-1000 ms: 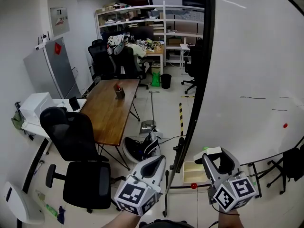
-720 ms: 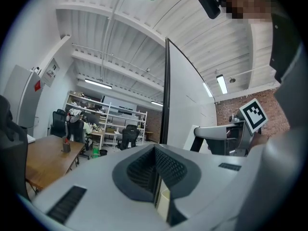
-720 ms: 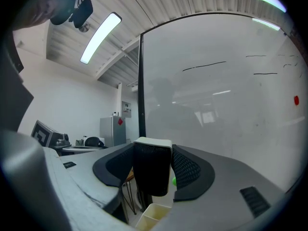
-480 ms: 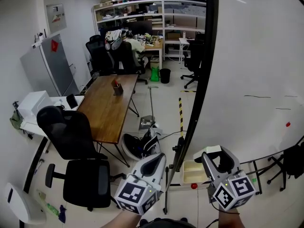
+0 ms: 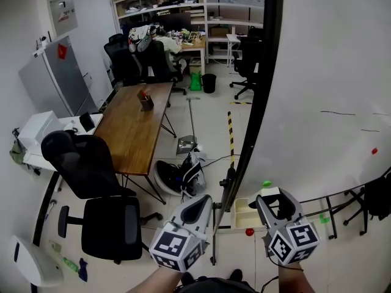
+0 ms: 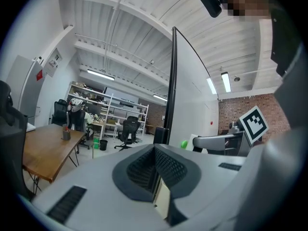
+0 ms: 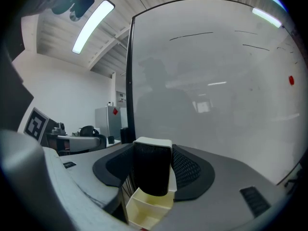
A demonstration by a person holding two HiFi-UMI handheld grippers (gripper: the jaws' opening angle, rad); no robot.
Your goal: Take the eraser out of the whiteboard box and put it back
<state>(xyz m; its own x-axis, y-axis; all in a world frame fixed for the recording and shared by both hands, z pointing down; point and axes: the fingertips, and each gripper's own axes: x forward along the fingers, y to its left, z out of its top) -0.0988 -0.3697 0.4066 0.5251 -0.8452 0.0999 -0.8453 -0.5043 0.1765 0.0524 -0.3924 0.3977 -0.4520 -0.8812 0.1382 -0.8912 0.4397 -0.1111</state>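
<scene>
1. Head view. At lower right, right gripper point(image 5: 276, 205) clamped on the eraser point(image 5: 283, 207), a dark block held just up and right of the whiteboard box point(image 5: 240, 209), a cream tray at the foot of the whiteboard point(image 5: 330, 72). At lower centre, left gripper point(image 5: 200, 205), jaws together, nothing held. Just below the box, a red magnet point(image 5: 248, 231). In the left half, a wooden table point(image 5: 137, 127) and a black office chair point(image 5: 98, 188), both well clear.
2. Left gripper view. Jaws closed to a thin slit, empty, with a cream sliver showing through the gap.
3. Right gripper view. Eraser upright at centre between the pads, dark felt toward the camera, pale back on top. Open compartments of the box directly below.
   - Probably light, with soft, yielding felt and a stiff back, so best gripped across the hard sides, as now.
   - Box walls and divider likely to snag a tilted eraser.
   - Whiteboard close behind.
</scene>
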